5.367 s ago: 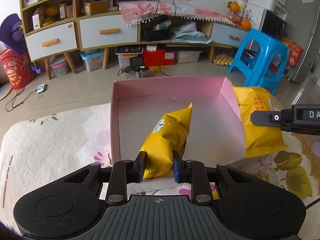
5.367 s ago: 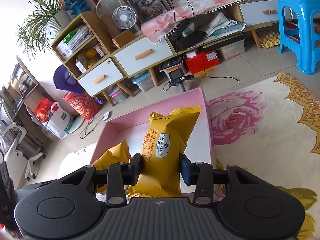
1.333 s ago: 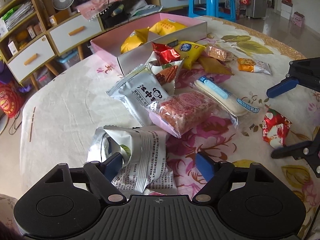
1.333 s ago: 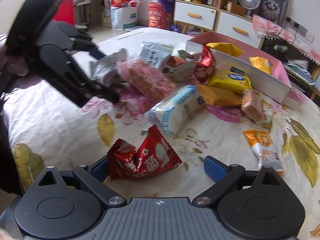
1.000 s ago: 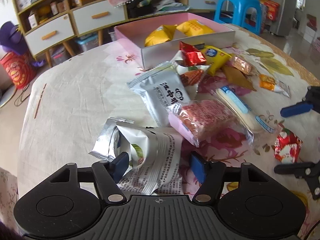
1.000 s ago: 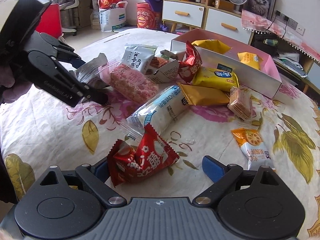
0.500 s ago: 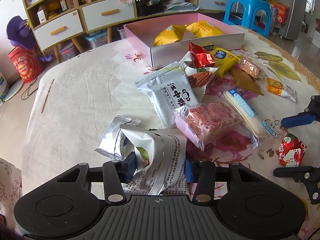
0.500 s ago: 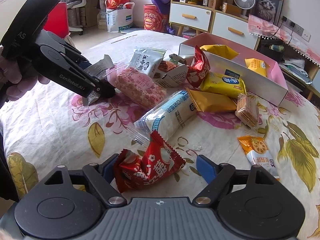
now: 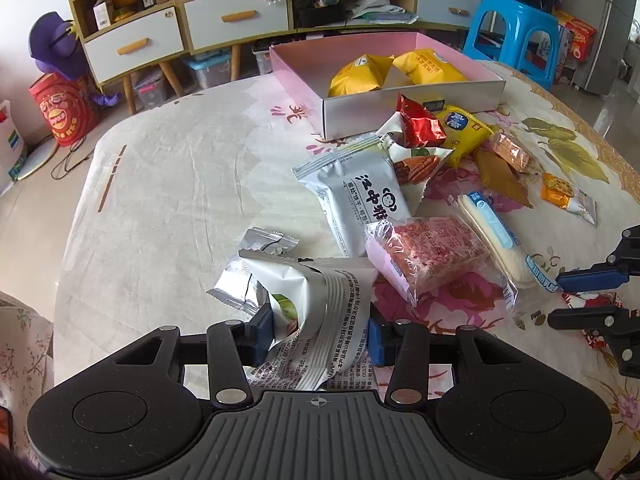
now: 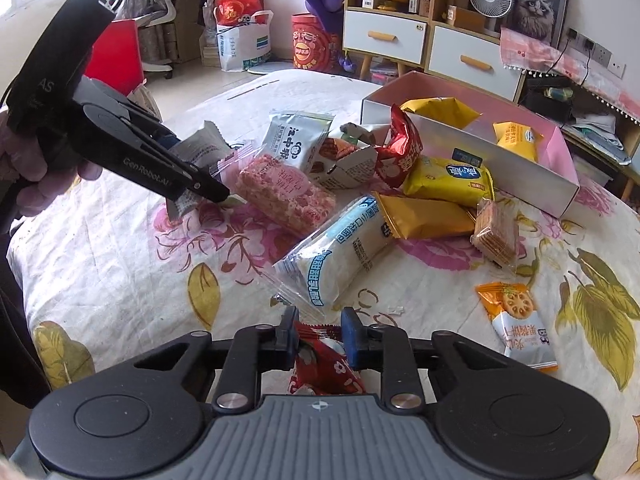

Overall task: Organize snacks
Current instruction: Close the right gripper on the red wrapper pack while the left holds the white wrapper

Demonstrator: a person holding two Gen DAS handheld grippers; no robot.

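Both grippers (left (image 9: 320, 330), right (image 10: 318, 340)) have closed, pinching silver packet (image 9: 320, 300) and red packet (image 10: 324, 368).

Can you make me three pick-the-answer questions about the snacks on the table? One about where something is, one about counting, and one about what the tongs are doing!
1. Where is the pink box?
A. on the floor
B. at the far side of the table, past the snack pile
C. on the blue stool

2. How many yellow packets lie in the box?
A. none
B. two
C. five

3. What are the right tongs doing?
A. pinching the red packet
B. hanging wide open
C. holding a cup

Answers: 1 B, it sits beyond the pile. 2 B, two yellow packets lie inside. 3 A, both pads press on the red wrapper.
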